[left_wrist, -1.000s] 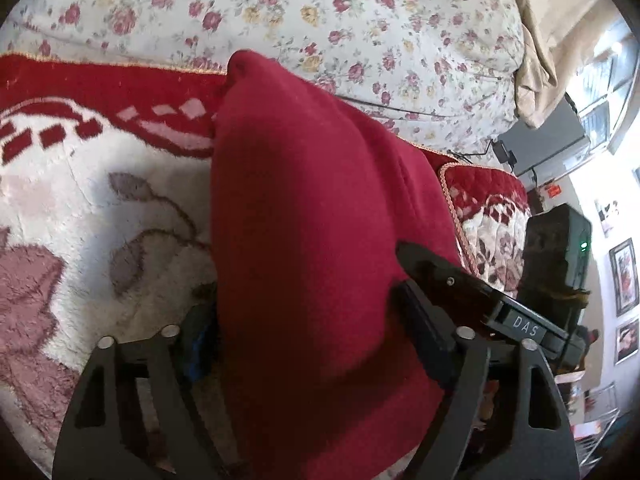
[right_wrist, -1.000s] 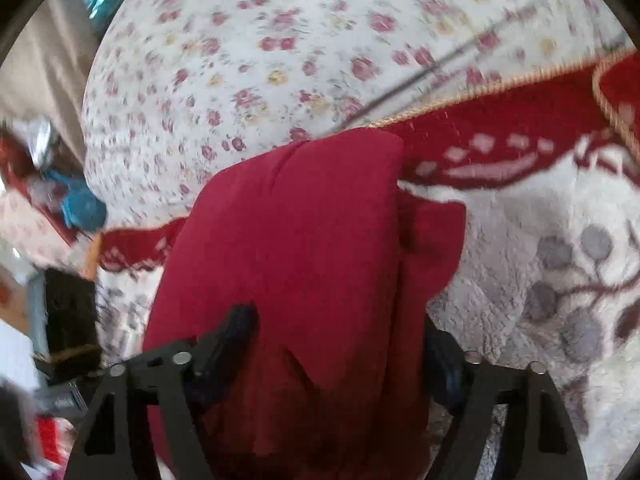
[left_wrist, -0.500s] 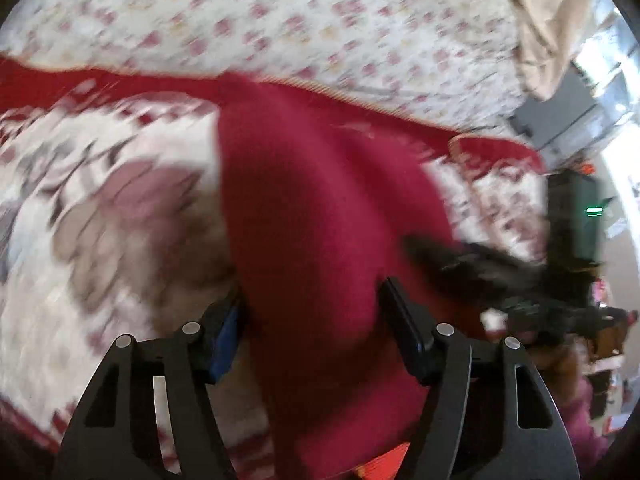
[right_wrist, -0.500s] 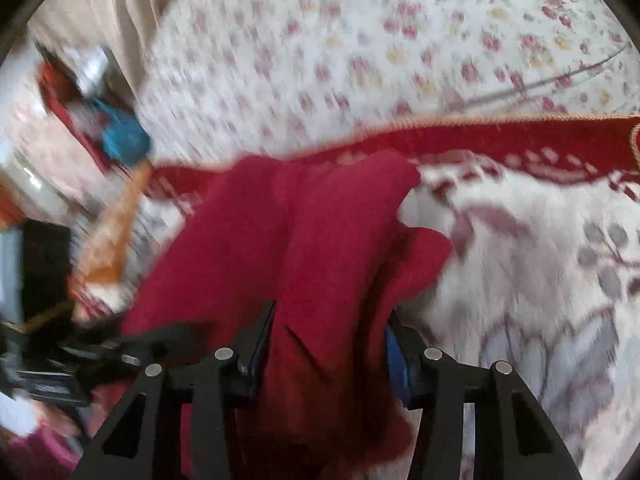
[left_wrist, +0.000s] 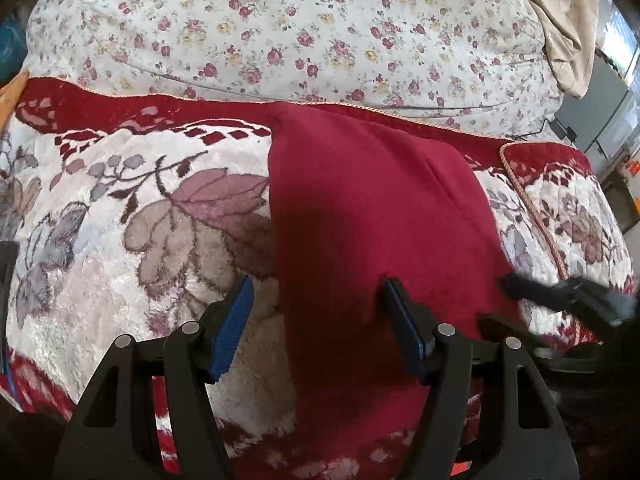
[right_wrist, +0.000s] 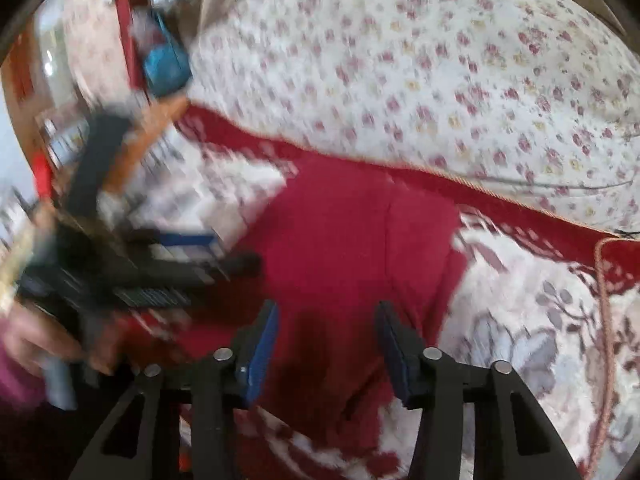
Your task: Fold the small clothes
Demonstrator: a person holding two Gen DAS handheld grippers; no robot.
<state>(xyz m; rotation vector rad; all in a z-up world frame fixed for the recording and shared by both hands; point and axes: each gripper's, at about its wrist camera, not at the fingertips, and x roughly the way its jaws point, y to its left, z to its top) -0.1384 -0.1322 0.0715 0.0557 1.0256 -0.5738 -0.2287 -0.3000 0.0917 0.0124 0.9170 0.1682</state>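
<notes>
A dark red garment [left_wrist: 372, 216] lies folded in a long strip on the plush flowered blanket [left_wrist: 132, 240]. My left gripper [left_wrist: 319, 284] hovers over the strip's near end, open; its left pad stands clear of the cloth's edge. In the right wrist view the same garment [right_wrist: 352, 248] lies under my right gripper [right_wrist: 326, 306]. Its jaws are closing, the red cloth shows between them, and the pads do not press on it. Each gripper appears blurred in the other's view: the right one [left_wrist: 568, 296], and the left one [right_wrist: 132, 276] held by a hand [right_wrist: 36, 340].
A white quilt with small roses [left_wrist: 304, 32] rises behind the blanket. A red-edged cushion [left_wrist: 568, 208] lies at the right. Dark boxes and a cable [left_wrist: 560, 130] stand beyond the bed's right end, cluttered shelves [right_wrist: 120, 60] beyond its left.
Both grippers have drawn back and up from the garment, which now lies lower and flatter on the blanket. The jaws of both stand narrower. The right wrist view has rolled.
</notes>
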